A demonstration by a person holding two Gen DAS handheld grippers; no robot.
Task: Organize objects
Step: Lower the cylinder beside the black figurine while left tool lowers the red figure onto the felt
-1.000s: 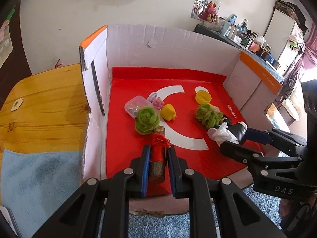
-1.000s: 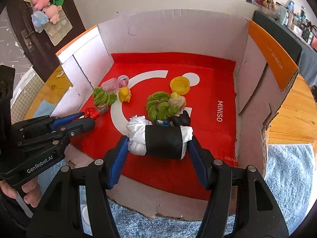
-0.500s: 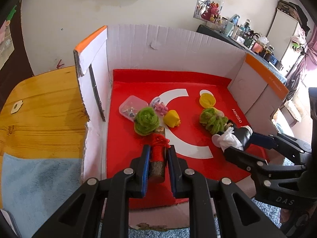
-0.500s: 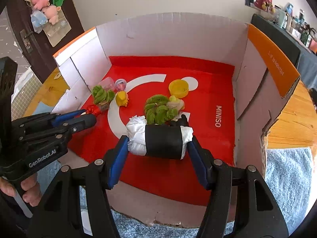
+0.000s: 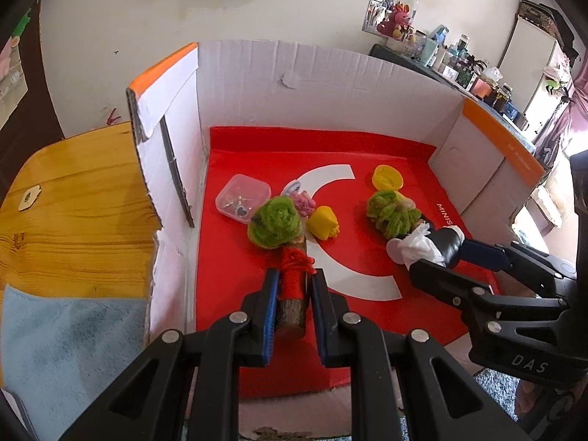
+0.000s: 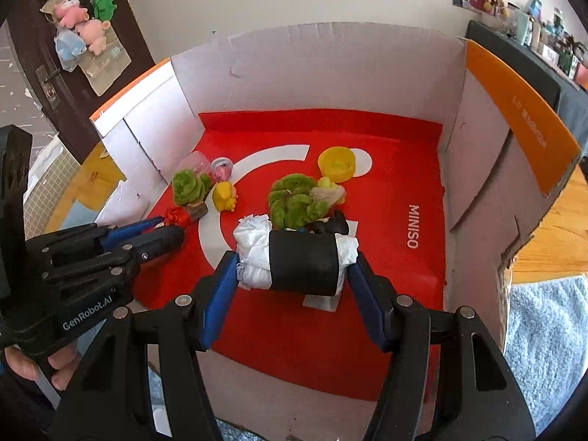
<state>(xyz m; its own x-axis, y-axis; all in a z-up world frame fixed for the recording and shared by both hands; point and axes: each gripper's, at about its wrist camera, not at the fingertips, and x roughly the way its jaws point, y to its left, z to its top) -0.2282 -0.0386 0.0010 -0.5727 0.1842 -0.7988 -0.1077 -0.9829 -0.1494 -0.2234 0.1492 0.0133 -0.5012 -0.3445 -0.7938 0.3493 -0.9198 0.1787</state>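
My left gripper [image 5: 293,286] is shut on a small toy tree [image 5: 292,294] with a wood trunk wrapped in red string and a green fuzzy top [image 5: 275,222], held low over the red floor [image 5: 257,147] of an open cardboard box. It also shows in the right wrist view [image 6: 180,217]. My right gripper [image 6: 294,275] is shut on a black roll with white plastic at both ends [image 6: 297,257], held over the box floor near the front. The roll also shows in the left wrist view [image 5: 430,244].
In the box lie a second green fuzzy toy [image 6: 297,198], a yellow cap [image 6: 336,163], a small yellow toy [image 6: 225,195], a pink toy [image 5: 305,203] and a clear plastic case [image 5: 242,198]. White box walls [image 5: 312,84] stand left, back and right. A wooden table [image 5: 73,202] and blue towel [image 5: 66,349] lie left.
Both grippers have moved forward, farther into the box, each still holding its object. The contents of the box have not moved.
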